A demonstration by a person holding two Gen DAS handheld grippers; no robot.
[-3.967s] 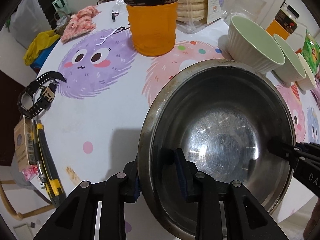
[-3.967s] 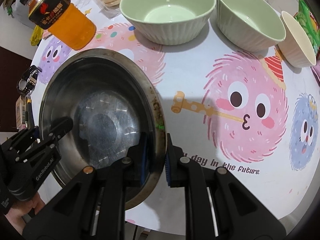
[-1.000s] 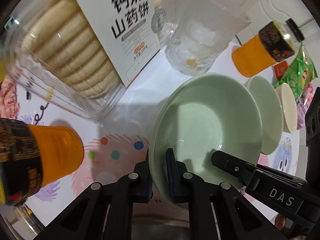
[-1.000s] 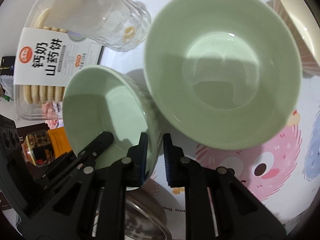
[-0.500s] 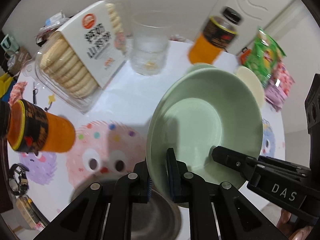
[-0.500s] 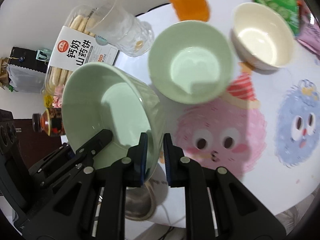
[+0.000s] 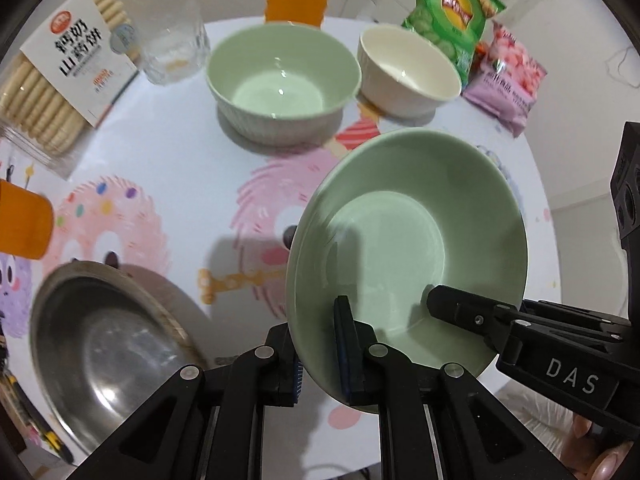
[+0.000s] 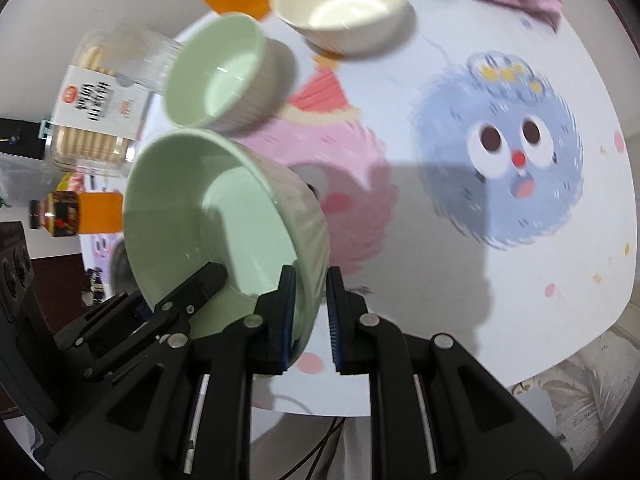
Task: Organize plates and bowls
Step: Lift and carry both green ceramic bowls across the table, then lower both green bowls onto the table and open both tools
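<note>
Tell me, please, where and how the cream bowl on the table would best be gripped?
Grip the cream bowl at its thin rim, on the near edge, coming from above with one finger inside and one outside. It stands upright and open, and the second green bowl crowds its left side, the snack bags its far side.

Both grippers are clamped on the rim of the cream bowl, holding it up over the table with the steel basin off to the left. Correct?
Not quite: the held bowl is the green bowl, not the cream bowl, which sits on the table. The left wrist view shows this. The left gripper, right gripper and steel basin are as you say.
</note>
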